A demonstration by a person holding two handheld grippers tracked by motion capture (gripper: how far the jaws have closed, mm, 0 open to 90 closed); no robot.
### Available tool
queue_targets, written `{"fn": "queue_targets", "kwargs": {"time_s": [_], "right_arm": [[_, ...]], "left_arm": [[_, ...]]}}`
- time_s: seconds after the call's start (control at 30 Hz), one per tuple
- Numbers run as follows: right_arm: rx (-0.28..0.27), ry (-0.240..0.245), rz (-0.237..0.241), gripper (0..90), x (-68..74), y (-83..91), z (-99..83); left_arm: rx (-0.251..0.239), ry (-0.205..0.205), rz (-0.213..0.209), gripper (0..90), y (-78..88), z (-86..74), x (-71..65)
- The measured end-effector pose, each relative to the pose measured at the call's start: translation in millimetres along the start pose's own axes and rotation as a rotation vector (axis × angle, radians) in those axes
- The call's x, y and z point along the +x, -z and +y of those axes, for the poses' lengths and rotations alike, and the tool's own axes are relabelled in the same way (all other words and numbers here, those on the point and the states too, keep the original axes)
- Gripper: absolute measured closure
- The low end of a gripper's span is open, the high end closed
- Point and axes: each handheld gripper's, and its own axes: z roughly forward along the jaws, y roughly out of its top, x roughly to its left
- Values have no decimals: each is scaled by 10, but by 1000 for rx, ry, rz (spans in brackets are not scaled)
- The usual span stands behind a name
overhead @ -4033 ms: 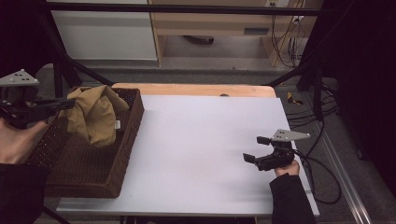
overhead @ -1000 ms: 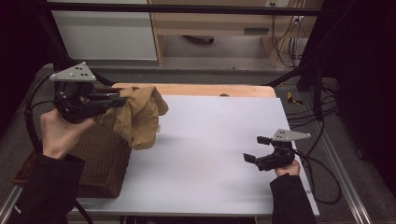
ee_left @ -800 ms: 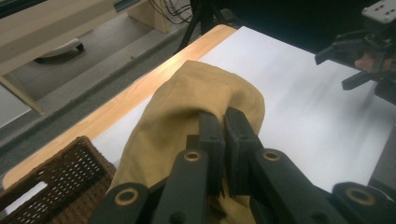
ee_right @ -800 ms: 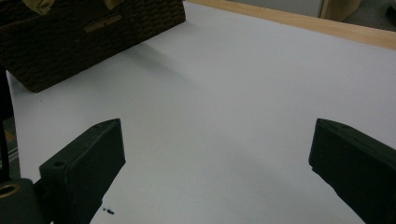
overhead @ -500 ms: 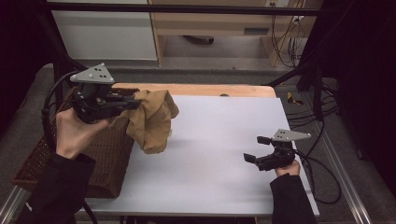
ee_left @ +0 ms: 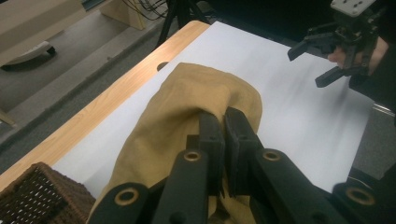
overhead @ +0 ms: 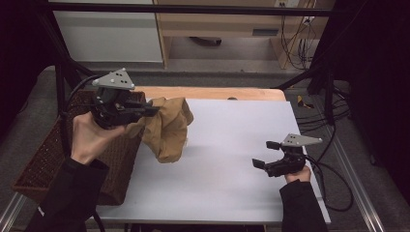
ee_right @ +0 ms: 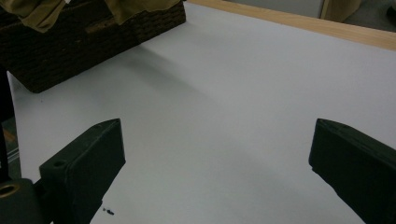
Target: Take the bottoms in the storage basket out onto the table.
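The left gripper (overhead: pixel 150 110) is pinching a tan cloth (overhead: pixel 167 128) between its two black jaws. The jaws are squeezed tight together on a fold of it. The cloth is hanging in the air, just past the edge of the brown woven basket (overhead: pixel 43 166), and its bottom is dangling over the left part of the white table (overhead: pixel 232 169). In the left gripper view the cloth (ee_left: pixel 187 112) is drooping down around the jaws, so the part held between them is hard to see. A hand (overhead: pixel 89 137) is holding this gripper up above the basket.

The right gripper (overhead: pixel 266 154) is sitting low by the right side of the table, well apart from the cloth. Its jaws are standing wide apart with nothing between them, as the right gripper view is showing.
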Motion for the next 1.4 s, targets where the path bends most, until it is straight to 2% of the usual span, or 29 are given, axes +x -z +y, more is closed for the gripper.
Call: {"fn": "queue_targets", "kwargs": {"time_s": [0.17,0.47,0.63,1.07,1.4], "right_arm": [[2,4,-1,41,0,-6,-2],[-2,-1,0,42,3,4,2],[0,1,0,41,2,3,1],[2,2,-1,41,2,1,1],[3,1,-2,41,2,0,0]], "left_arm": [[7,-24,-15,865,-58,56,-64],[35,-35,-44,865,-188,54,-127],[74,-40,-50,865,-288,23,-143],[136,-37,-76,864,-535,-99,-152],[165,-37,-92,863,-723,-195,-190]]}}
